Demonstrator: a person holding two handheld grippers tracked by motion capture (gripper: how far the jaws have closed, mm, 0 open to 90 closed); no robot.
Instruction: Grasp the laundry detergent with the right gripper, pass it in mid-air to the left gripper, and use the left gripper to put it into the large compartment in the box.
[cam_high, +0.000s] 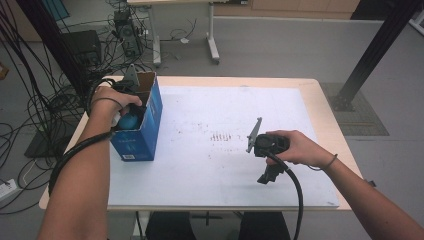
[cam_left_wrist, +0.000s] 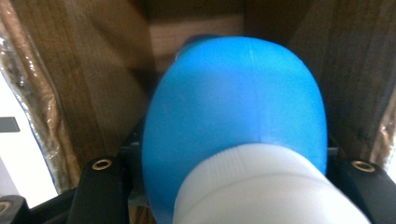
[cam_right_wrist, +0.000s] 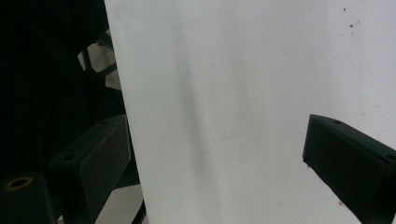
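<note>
One open blue cardboard box is stood at the left edge of the worktop. One blue bottle with a white cap is held inside the box, between its brown inner walls, grasped by the left hand-held gripper. The right hand-held gripper is held released over the white sheet near the front edge, nothing between its jaws.

Smooth, slightly glossy blue plastic bottle with ribbed white plastic cap, rough brown cardboard inside the blue printed box, matt white sheet over pale wood table, matt black hand-held gripper jaws
</note>
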